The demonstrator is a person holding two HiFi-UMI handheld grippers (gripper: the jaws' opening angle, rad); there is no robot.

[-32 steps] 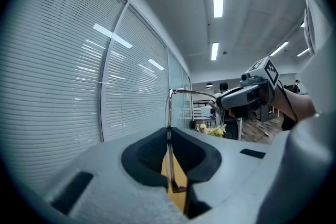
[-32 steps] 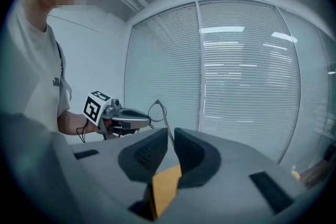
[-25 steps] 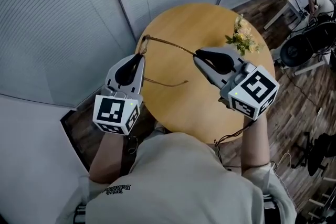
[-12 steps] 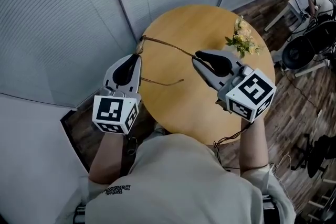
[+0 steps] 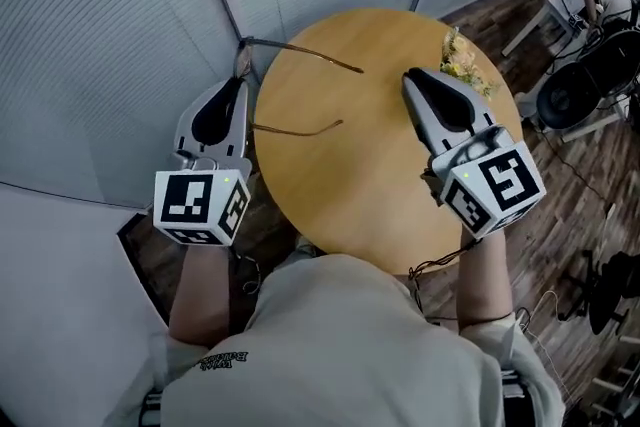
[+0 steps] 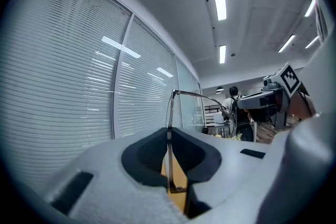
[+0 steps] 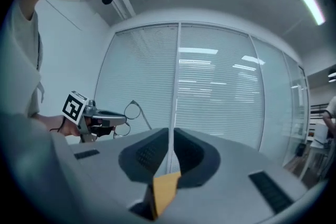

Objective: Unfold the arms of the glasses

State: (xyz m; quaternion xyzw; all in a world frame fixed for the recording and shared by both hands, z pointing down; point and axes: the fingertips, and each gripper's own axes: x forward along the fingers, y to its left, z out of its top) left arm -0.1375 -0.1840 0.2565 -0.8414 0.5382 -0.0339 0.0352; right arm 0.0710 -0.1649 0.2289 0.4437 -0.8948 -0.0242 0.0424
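My left gripper [image 5: 240, 77] is shut on the front of thin metal-framed glasses [image 5: 300, 55], held above the left edge of the round wooden table [image 5: 380, 185]. Both arms stick out to the right: the upper arm [image 5: 320, 58] and the lower arm [image 5: 300, 129]. In the left gripper view the frame [image 6: 169, 118] runs upright between the pads. My right gripper [image 5: 415, 80] hovers over the table to the right, apart from the glasses, jaws together with nothing in them. In the right gripper view the right gripper [image 7: 170, 139] faces the left gripper and the glasses' lenses [image 7: 131, 111].
A small bunch of flowers [image 5: 462, 60] stands on the table's far right side, just beyond my right gripper. Window blinds close off the far side. Chairs and equipment [image 5: 580, 85] stand on the dark floor at right. A person [image 6: 233, 107] stands far off.
My right gripper has let go of the upper arm's tip and drawn away to the right. My left gripper has carried the glasses up and to the left.
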